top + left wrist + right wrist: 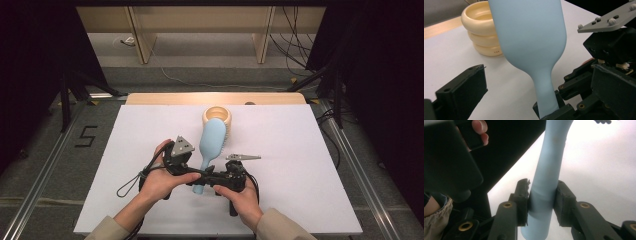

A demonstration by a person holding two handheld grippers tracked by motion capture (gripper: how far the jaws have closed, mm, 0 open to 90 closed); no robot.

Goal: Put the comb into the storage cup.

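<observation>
Nearest the person, at about six o'clock on the white counter (pixel 300 200), both hands meet around the handle of a pale blue hairbrush (pixel 212 140). The right gripper (pixel 541 202) is clamped on the lower end of that handle, its two black jaws pressing on either side with a short stub of handle sticking out below them, as the right gripper view shows plainly. The left gripper (pixel 521 100) sits just beside it at about seven o'clock, jaws spread wide apart; in the left gripper view the handle rises between them, touching neither, and one jaw stands well off to the side. So the brush looks to have been handed from the left gripper to the right one, and that part seems done. The brush itself runs from the grippers toward twelve o'clock, back side up, its broad head leaning on the rim of a cream ribbed cup (pixel 217 116) that stands at about twelve o'clock near the centre of the counter. Judging by this, what is left is to steer the brush with the right gripper alone, most likely to stand it handle-down or head-down in the cup or to lay it aside; the pictures do not settle which. Beyond the counter, at the far edge, lie a wooden strip and a floor with loose cables.
</observation>
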